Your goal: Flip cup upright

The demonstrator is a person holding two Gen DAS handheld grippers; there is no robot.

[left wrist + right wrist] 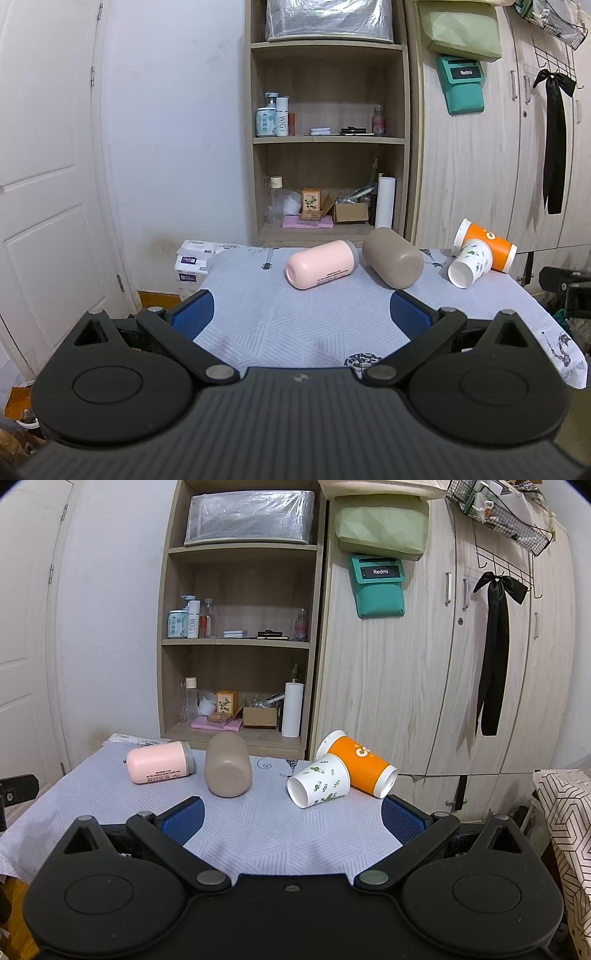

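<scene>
Right wrist view, white paper cup (pixel 319 785) on its side, ahead between spread fingers (pixel 400 821), untouched.

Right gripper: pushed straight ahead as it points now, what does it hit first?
Probably the white leaf-print cup, lying just right of the open right gripper centerline; the brown cup sits left. Depth is uncertain.

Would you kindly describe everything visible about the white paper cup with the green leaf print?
The white paper cup with green leaf print lies on its side on the pale patterned tablecloth, open mouth towards the camera, showing a plain white inside that looks empty. Its base end leans against the tipped orange paper cup behind it. Neither gripper touches it.
</scene>
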